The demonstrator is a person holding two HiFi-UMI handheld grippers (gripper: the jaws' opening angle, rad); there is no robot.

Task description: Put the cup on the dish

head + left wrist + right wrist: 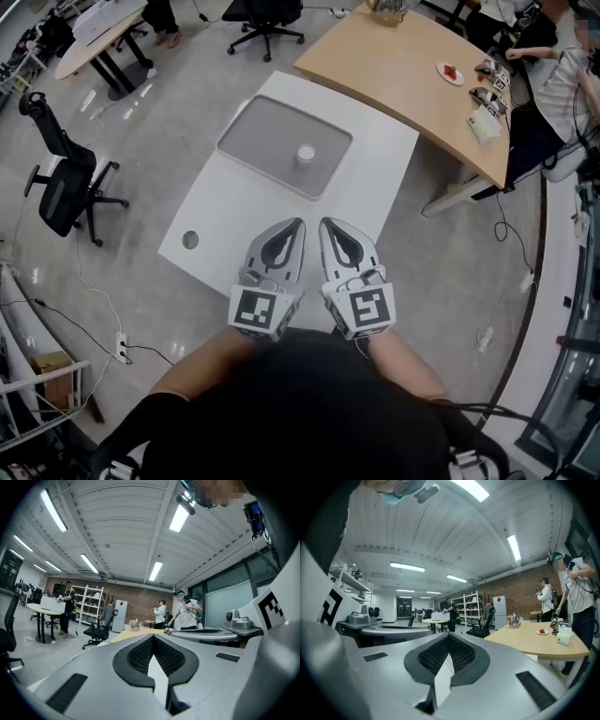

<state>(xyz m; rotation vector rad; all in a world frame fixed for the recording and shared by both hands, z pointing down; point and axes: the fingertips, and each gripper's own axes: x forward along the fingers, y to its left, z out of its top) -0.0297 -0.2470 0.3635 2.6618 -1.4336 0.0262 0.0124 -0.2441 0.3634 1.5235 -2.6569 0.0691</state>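
Left gripper and right gripper side by side at six o'clock on the white table, both with fingers pressed together on nothing, white cup at twelve o'clock, upright on the grey tray, wooden desk at one o'clock.

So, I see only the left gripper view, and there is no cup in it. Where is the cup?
Observer: The cup stands on the gray tray, on the white table.
Operator: Is the right tool near it?
Observer: No. The right tool is shut and empty, beside the left tool, at the table's near side.
Operator: Anything else on the table?
Observer: A small round thing near its left corner; I cannot tell what it is.
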